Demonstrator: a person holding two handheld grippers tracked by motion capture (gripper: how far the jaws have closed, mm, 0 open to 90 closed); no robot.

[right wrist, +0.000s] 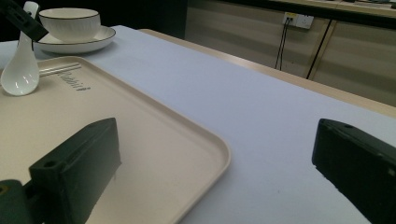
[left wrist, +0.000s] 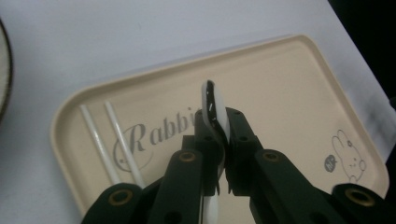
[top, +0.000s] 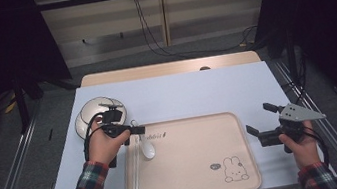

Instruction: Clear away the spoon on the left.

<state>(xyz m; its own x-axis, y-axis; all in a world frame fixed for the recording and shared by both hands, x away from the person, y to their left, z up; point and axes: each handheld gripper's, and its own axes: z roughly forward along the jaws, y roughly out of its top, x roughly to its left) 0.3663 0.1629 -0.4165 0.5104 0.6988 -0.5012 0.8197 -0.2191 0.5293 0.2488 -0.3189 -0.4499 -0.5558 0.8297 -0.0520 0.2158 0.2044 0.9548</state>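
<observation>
The left gripper (top: 133, 128) was pinched on the handle of a white spoon (left wrist: 214, 108), whose bowl rested on the beige tray (top: 249, 173) just beside 2 white chopsticks (top: 135, 172). The spoon looked glazed ceramic: light, stiff, slippery and likely to chip if dropped (a firm hold partway up the handle, as here, seemed the safest place). The right gripper (top: 260, 120) hovered off the tray's right edge, jaws spread with nothing between them. A bowl on a plate (right wrist: 70, 25) stood beyond the tray.

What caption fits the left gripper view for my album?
Left gripper pinching a white spoon over the beige tray, beside two chopsticks.
</observation>
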